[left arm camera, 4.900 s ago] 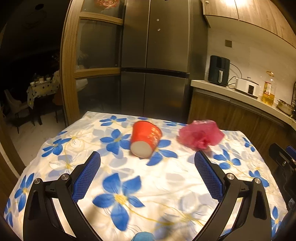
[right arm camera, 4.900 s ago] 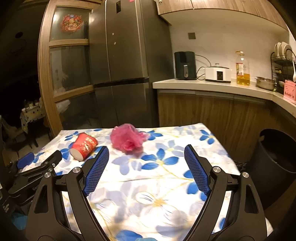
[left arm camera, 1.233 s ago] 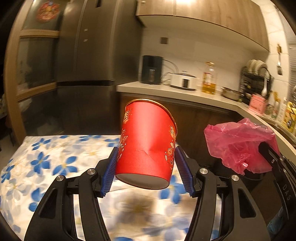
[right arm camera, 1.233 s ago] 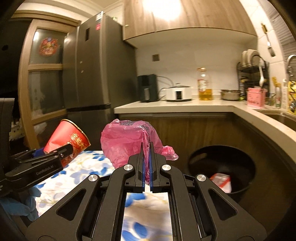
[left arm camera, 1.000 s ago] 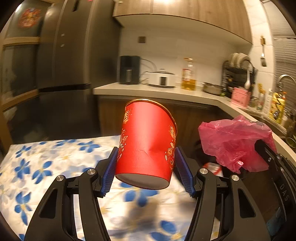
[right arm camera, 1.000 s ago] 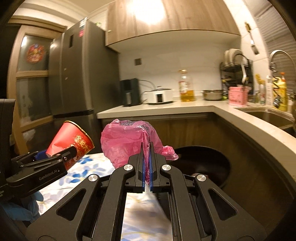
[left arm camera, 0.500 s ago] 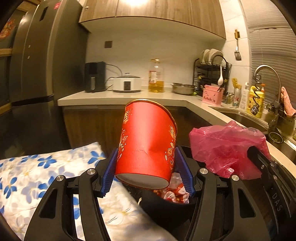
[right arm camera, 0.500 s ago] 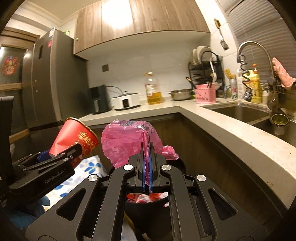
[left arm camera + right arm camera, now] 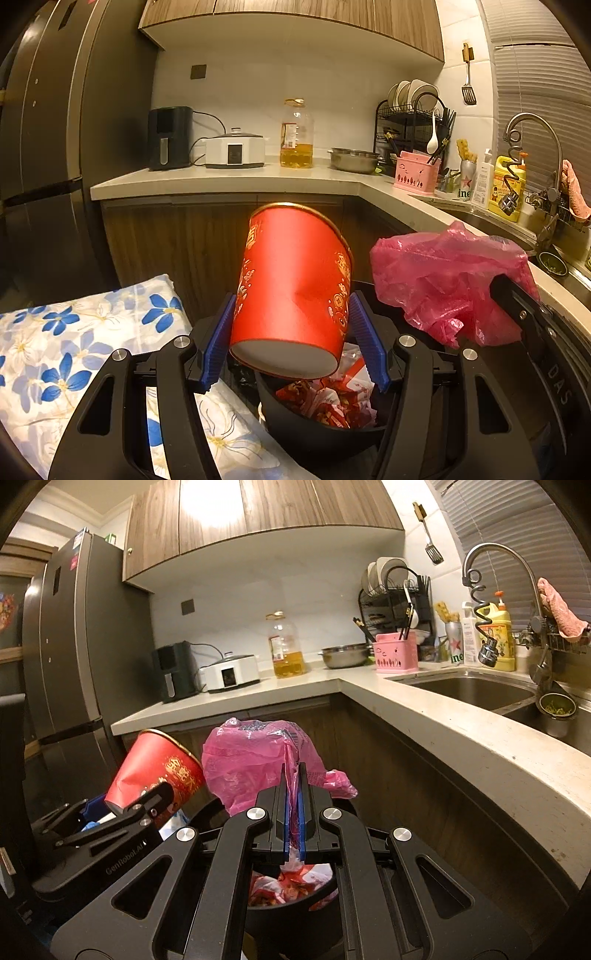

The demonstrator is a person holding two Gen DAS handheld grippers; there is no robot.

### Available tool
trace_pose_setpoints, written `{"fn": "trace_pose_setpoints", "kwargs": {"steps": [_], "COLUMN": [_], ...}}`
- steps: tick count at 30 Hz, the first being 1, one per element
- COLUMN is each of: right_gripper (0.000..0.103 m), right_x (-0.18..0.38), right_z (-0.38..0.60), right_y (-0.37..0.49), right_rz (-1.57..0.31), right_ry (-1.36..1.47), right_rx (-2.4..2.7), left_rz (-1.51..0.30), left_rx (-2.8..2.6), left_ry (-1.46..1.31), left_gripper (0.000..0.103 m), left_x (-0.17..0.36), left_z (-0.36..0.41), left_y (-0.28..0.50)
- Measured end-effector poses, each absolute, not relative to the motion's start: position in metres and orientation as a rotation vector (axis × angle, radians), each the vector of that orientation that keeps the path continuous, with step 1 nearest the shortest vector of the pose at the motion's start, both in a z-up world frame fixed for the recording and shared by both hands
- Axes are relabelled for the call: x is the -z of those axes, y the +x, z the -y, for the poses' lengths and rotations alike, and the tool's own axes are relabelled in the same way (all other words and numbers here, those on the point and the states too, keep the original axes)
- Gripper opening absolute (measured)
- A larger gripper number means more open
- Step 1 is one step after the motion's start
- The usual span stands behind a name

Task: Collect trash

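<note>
While both loads hang over the bin, we are at the drop-off step of collecting the trash. Our left gripper (image 9: pixel 293 336) clamps the red paper cup (image 9: pixel 291 291) by its sides near the base, its blue pads (image 9: pixel 364 343) pressed into the wall, which is dented between them; the cup leans with its rim toward twelve o'clock and its white base toward us. Our right gripper (image 9: pixel 292 805) is pinched almost fully together on a fold of the pink plastic bag (image 9: pixel 255 764), whose bulk billows above the fingers. In the left wrist view that bag (image 9: pixel 447 280) sits at about three o'clock of the cup, near it but apart.

Below both, at six o'clock, the black trash bin (image 9: pixel 314 432) stands open, with red and white wrappers already inside. The flowered tablecloth (image 9: pixel 66 339) lies at about eight o'clock of the cup, its edge just beside the bin.

We judge the carrying part nearly done. The next move calls for keeping each piece over the bin's mouth, then parting the jaws so it falls inside. The cup's base looks close to the near rim, so we would carry it a little further in first.
</note>
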State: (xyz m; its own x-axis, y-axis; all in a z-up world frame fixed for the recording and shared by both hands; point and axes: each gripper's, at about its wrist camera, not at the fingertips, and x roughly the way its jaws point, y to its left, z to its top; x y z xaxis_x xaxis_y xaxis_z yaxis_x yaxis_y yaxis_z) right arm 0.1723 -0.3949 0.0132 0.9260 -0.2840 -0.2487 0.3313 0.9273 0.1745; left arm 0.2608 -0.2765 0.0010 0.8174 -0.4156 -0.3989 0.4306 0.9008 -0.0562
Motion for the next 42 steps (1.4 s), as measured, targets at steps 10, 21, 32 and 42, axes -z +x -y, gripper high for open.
{"fn": "trace_pose_setpoints", "kwargs": {"steps": [10, 21, 32, 42], "right_gripper": [0.008, 0.060, 0.097, 0.097], "right_x": [-0.007, 0.006, 0.006, -0.001], "right_z": [0.397, 0.404, 0.378, 0.350], "right_y": [0.197, 0.197, 0.173, 0.138], "right_rz": [-0.262, -0.314, -0.342, -0.359], "right_ry": [0.213, 0.214, 0.134, 0.111], "right_rx": [0.288, 0.335, 0.311, 0.307], "left_rz": [-0.429, -0.432, -0.413, -0.401], "left_rx": [0.479, 0.365, 0.258, 0.235], "left_ry": [0.013, -0.003, 0.061, 0.088], "left_gripper": [0.062, 0.087, 0.097, 0.097], "left_x": [0.005, 0.009, 0.009, 0.006], "left_z": [0.276, 0.249, 0.226, 0.199], "left_y": [0.275, 0.282, 0.256, 0.211]}}
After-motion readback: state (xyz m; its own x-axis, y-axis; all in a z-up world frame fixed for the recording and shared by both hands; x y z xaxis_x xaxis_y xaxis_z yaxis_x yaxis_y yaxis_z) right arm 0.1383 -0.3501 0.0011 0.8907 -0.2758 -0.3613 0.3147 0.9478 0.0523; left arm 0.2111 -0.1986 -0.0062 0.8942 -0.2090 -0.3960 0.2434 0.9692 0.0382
